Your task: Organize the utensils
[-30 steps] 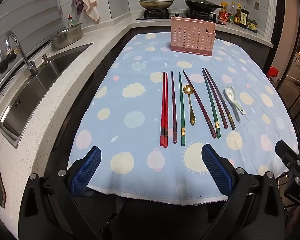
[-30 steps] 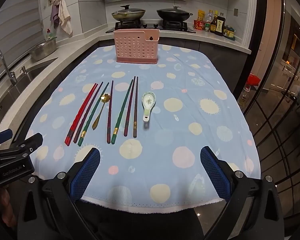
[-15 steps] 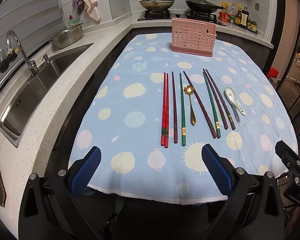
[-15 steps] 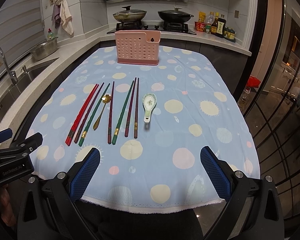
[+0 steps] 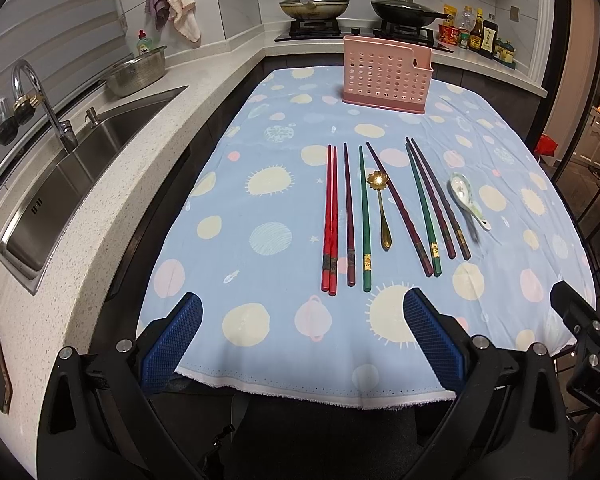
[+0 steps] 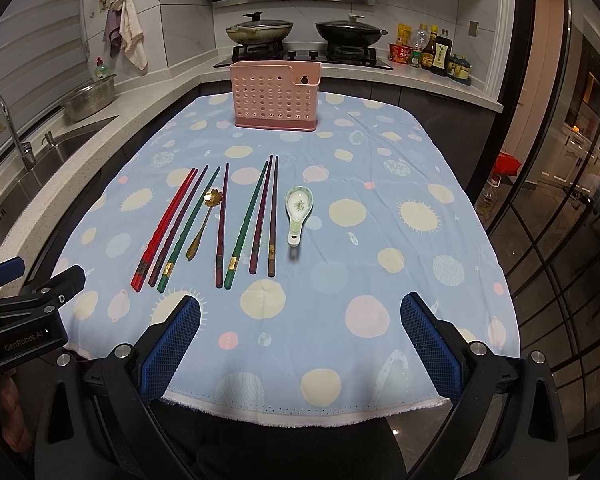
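Utensils laid out in a row across the middle of the tabletop point(image 6: 420, 184), none lifted. From 9 o'clock toward 3 o'clock in the right wrist view: red chopstick pair point(image 6: 165, 224), dark maroon chopstick point(image 6: 179, 224), green chopstick point(image 6: 189, 229), gold flower spoon point(image 6: 202, 222), another maroon chopstick point(image 6: 222, 224), a second green chopstick point(image 6: 246, 224), two more dark chopsticks point(image 6: 269, 216), then white ceramic spoon point(image 6: 297, 210) at the 3 o'clock end. Handles toward 6 o'clock, tips toward 12 o'clock. Gold spoon lying between chopsticks, apparently apart from them.

Pink perforated holder point(image 6: 275, 96) upright at 12 o'clock, well apart from the row, seemingly with nothing in it.

Left hand-held gripper point(image 5: 300, 338) spread wide and gripping nothing, hovering at 6 o'clock over the near cloth edge, roughly in line with the red pair point(image 5: 329, 220). Right hand-held gripper point(image 6: 300, 342) likewise spread wide and bare, at 6 o'clock, roughly below the ceramic spoon.

Compared with a second earlier: almost no change. Same spread of both pairs of fingers, same order of utensils, holder in the same spot. Only a slight drift of both views forward and downward, so the row sits marginally nearer. No contact made.

Meaning for the task: sorting not yet begun; all pieces remaining to be carried to the holder. Likely an approach stage, with first target not clear from these views.
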{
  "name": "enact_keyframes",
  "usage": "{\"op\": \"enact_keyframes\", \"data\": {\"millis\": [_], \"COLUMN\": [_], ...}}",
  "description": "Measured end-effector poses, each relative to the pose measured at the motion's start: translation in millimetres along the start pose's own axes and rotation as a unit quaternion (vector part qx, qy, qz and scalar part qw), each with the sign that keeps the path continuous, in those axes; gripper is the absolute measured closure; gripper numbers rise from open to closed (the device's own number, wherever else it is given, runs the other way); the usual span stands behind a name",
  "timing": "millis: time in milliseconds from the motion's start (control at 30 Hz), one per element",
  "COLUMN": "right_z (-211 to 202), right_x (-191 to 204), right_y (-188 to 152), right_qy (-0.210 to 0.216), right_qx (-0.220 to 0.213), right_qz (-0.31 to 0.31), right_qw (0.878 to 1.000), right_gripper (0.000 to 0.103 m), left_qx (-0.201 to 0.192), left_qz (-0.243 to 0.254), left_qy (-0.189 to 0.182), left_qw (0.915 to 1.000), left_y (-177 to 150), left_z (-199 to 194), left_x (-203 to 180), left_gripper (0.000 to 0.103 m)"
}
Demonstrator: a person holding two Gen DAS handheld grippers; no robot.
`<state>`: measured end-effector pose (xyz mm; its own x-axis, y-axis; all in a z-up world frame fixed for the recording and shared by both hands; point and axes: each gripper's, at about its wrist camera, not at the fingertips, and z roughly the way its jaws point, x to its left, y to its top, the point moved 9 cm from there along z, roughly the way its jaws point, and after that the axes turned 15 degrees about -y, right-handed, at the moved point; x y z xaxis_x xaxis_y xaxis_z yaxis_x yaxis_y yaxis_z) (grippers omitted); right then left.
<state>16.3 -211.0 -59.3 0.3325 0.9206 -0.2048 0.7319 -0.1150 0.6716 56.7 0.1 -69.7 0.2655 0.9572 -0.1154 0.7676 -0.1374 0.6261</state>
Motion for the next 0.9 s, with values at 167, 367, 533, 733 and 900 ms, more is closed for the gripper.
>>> {"op": "enact_keyframes", "data": {"millis": [167, 367, 533, 733, 900], "right_z": [-0.2, -0.3, -0.5, -0.1, -1.8], "right_x": [-0.3, -0.3, -0.2, 0.0, -0.9], "right_y": [0.0, 0.1, 0.3, 0.2, 0.3], "right_qy": [0.000, 0.000, 0.000, 0.000, 0.001], "right_qx": [-0.001, -0.001, -0.001, -0.001, -0.001], "right_qz": [0.000, 0.000, 0.000, 0.000, 0.000], "right_qw": [1.000, 1.000, 1.000, 1.000, 1.000], "right_gripper": [0.007, 0.007, 0.007, 0.007, 0.007], "left_qx": [0.000, 0.000, 0.000, -0.001, 0.000], "left_qz": [0.000, 0.001, 0.000, 0.000, 0.000], "left_qy": [0.000, 0.000, -0.001, 0.000, -0.001], "left_qw": [1.0000, 1.0000, 1.0000, 1.0000, 1.0000], "left_y": [0.0, 0.1, -2.4, -2.1, -2.5], "left_z": [0.1, -0.2, -4.3, -3.9, -4.1], "left_x": [0.1, -0.1, -2.1, -1.8, -1.9], "left_gripper": [0.007, 0.007, 0.007, 0.007, 0.007]}}
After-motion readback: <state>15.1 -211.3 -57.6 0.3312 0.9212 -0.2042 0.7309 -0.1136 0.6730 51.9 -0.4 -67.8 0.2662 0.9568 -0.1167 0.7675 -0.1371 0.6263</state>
